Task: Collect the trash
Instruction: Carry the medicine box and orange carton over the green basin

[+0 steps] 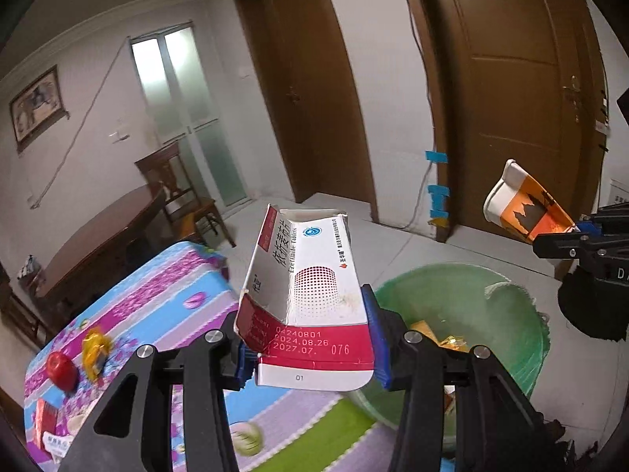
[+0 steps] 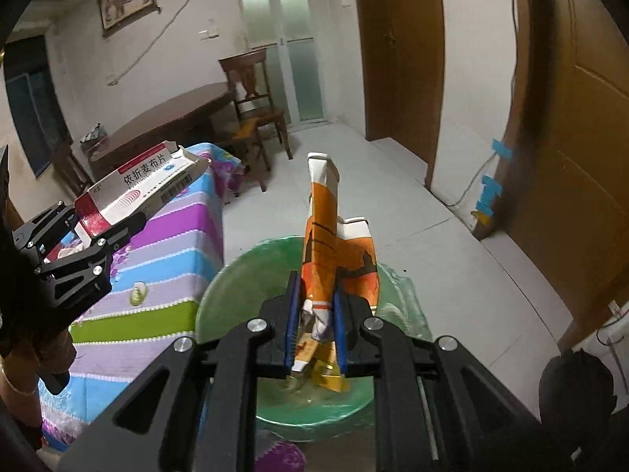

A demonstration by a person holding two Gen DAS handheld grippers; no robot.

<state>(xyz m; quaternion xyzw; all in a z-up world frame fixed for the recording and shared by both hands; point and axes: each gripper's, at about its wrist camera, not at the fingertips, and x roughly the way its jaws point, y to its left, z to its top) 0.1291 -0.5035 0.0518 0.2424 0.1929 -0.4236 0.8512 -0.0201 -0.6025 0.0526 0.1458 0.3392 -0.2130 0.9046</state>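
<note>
Left wrist view: the left gripper [image 1: 310, 338] is clamped on a white-and-red medicine box [image 1: 310, 295], held up over the edge of the tablecloth [image 1: 157, 295], beside the green bin [image 1: 511, 314]. Its face reads "依折麦布片" and "Ezetimibe Tablets"; the red band carries "04240801", "2024.08.26", "2027.07." and "076", with "01" on the white strip below. The top flap is torn open. On the cloth lie a red apple [image 1: 61, 369], a yellow wrapper [image 1: 94, 350] and a small red carton [image 1: 45, 421] whose print is too blurred to read.

Right wrist view shows the right gripper [image 2: 316, 330] pinched on a crushed orange-and-white paper cup [image 2: 326, 244] with a dark skyline print, held above the bin [image 2: 236, 287]. The bin has a green liner and holds some yellow and orange scraps [image 2: 330, 377]. The same cup [image 1: 526, 208] appears at the right edge of the left view, above the bin. Blue tape [image 2: 491, 192] marks the door frame.
</note>
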